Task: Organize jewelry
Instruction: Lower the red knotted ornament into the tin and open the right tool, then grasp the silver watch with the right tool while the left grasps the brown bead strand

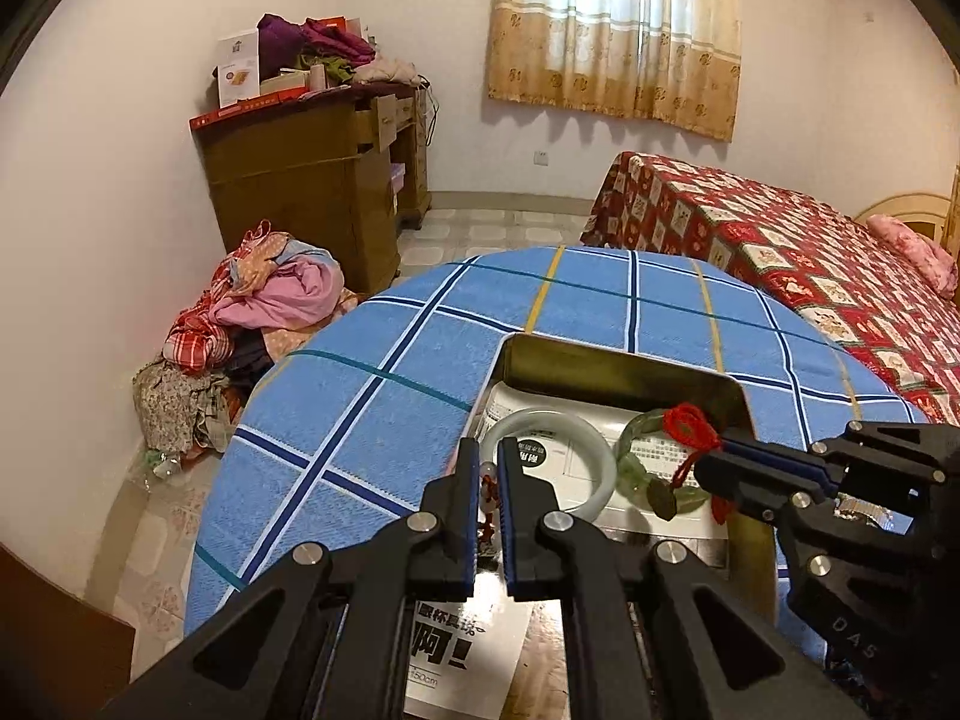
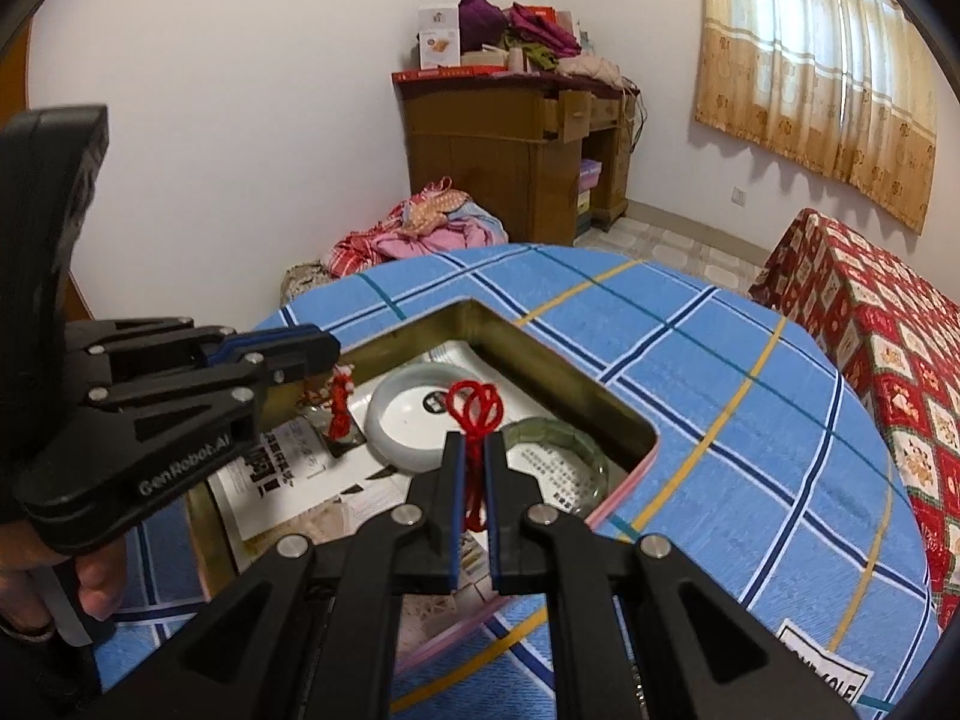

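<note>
An open gold-lined tin (image 1: 606, 360) (image 2: 540, 360) lies on the blue checked tablecloth (image 1: 372, 396). Inside, on printed paper, rest a pale white bangle (image 1: 555, 420) (image 2: 408, 450) and a green bangle (image 1: 636, 426) (image 2: 576, 450). My left gripper (image 1: 487, 450) (image 2: 333, 348) is over the tin's near left part, shut on a beaded charm (image 1: 487, 483) with a red tassel (image 2: 339, 402). My right gripper (image 2: 474, 441) (image 1: 705, 462) is shut on a red knotted cord (image 2: 474, 405) (image 1: 690, 420). A dark coin-like pendant (image 1: 663, 498) hangs from that cord above the green bangle.
A bed with a red patterned cover (image 1: 810, 276) stands to the right. A wooden cabinet (image 1: 312, 180) piled with clothes and boxes is at the back wall, with a heap of clothes (image 1: 264, 312) on the floor. A person's hand (image 2: 96, 582) holds the left gripper.
</note>
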A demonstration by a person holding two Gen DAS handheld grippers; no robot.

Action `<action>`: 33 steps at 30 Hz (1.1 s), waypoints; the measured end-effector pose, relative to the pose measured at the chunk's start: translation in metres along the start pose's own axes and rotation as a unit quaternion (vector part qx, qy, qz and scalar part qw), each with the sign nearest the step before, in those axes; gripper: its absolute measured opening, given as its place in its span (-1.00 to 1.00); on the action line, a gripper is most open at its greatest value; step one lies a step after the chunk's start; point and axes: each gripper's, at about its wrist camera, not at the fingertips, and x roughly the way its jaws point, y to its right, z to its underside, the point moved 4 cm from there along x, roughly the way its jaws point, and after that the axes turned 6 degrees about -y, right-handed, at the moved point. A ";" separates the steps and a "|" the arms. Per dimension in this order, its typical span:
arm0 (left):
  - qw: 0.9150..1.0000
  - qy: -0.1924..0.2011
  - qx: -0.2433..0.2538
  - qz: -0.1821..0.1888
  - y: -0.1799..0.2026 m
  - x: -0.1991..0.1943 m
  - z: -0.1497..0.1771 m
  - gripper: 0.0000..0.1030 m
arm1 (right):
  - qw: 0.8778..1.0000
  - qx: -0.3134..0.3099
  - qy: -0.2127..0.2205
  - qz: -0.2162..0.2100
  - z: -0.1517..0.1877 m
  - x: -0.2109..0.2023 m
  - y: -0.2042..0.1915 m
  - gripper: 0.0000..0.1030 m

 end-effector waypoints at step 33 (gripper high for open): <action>0.998 0.015 -0.015 -0.065 -0.002 -0.020 0.013 0.38 | 0.999 0.024 0.009 0.042 0.026 -0.027 0.016 -0.23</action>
